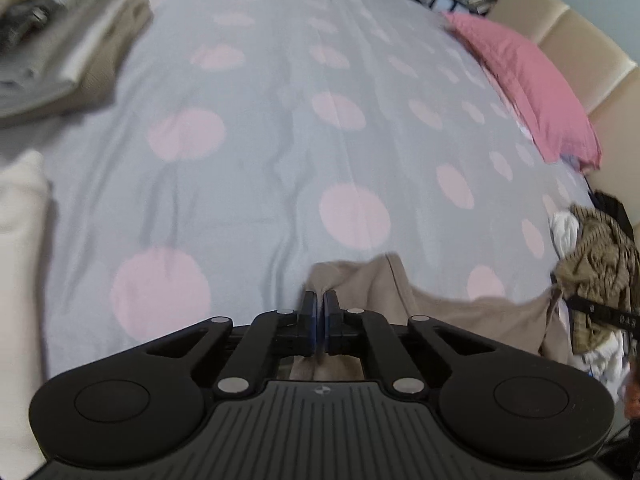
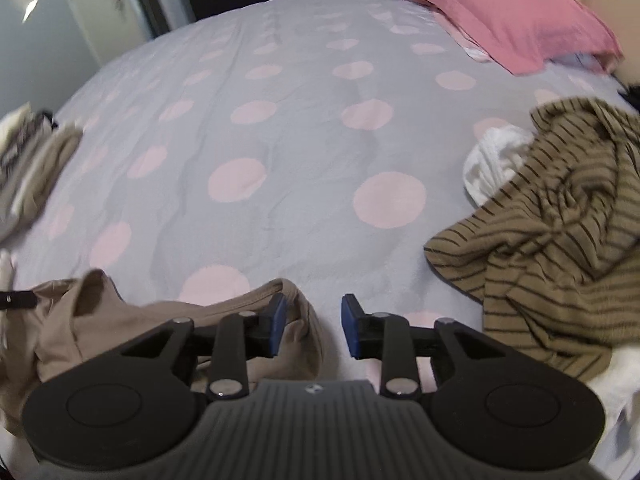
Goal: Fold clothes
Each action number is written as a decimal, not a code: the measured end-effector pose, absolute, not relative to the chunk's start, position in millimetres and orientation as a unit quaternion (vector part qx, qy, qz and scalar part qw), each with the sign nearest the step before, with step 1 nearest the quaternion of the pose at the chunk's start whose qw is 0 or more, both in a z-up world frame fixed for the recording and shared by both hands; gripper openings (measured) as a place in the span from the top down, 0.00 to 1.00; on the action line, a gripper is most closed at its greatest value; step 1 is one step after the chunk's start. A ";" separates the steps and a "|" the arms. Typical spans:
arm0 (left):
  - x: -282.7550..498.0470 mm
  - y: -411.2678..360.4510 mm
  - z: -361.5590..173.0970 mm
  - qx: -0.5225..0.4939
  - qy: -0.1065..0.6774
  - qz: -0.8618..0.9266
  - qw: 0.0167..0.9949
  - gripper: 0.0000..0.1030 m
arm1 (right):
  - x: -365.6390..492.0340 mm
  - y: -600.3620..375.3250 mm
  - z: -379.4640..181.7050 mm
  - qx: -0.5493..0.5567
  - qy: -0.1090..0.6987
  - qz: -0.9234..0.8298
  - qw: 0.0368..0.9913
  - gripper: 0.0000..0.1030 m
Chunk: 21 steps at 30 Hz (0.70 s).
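Observation:
A beige garment (image 1: pixel 440 304) lies crumpled at the near edge of the bed. My left gripper (image 1: pixel 320 304) is shut on a fold of it. In the right wrist view the same beige garment (image 2: pixel 120 320) lies at the lower left. My right gripper (image 2: pixel 314 320) is open, with the garment's right edge between its fingers, against the left pad. The other gripper's tip shows at the far left (image 2: pixel 16 299).
The bed has a grey cover with pink dots (image 2: pixel 280 140). A pile of folded clothes (image 1: pixel 52 52) sits at the far left. A brown striped garment (image 2: pixel 560 216) and white cloth (image 2: pixel 492 160) lie unfolded at the right. A pink pillow (image 2: pixel 500 12) lies at the head.

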<state>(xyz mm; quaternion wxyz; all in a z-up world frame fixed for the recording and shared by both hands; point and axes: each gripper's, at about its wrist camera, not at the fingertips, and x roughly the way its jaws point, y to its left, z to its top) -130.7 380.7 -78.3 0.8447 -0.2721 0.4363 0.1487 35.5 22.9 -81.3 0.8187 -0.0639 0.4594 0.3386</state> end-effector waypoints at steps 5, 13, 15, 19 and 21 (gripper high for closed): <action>-138.8 388.6 -63.9 -0.281 0.410 0.167 0.851 0.99 | 32.9 12.0 -87.1 -0.013 0.505 0.333 0.796 0.67; -139.9 388.6 -60.3 -0.277 0.403 0.172 0.855 0.99 | 33.4 6.5 -106.8 0.038 0.563 0.326 0.759 0.83; -140.6 388.4 -57.4 -0.272 0.398 0.177 0.858 0.99 | 28.6 10.9 -101.7 0.026 0.550 0.339 0.763 0.94; -148.1 389.4 -43.3 -0.263 0.379 0.195 0.865 0.99 | 9.2 25.5 -82.3 -0.017 0.505 0.393 0.768 0.95; -153.9 390.6 -37.4 -0.260 0.378 0.205 0.864 0.99 | -3.9 34.0 -76.5 -0.037 0.491 0.425 0.760 0.95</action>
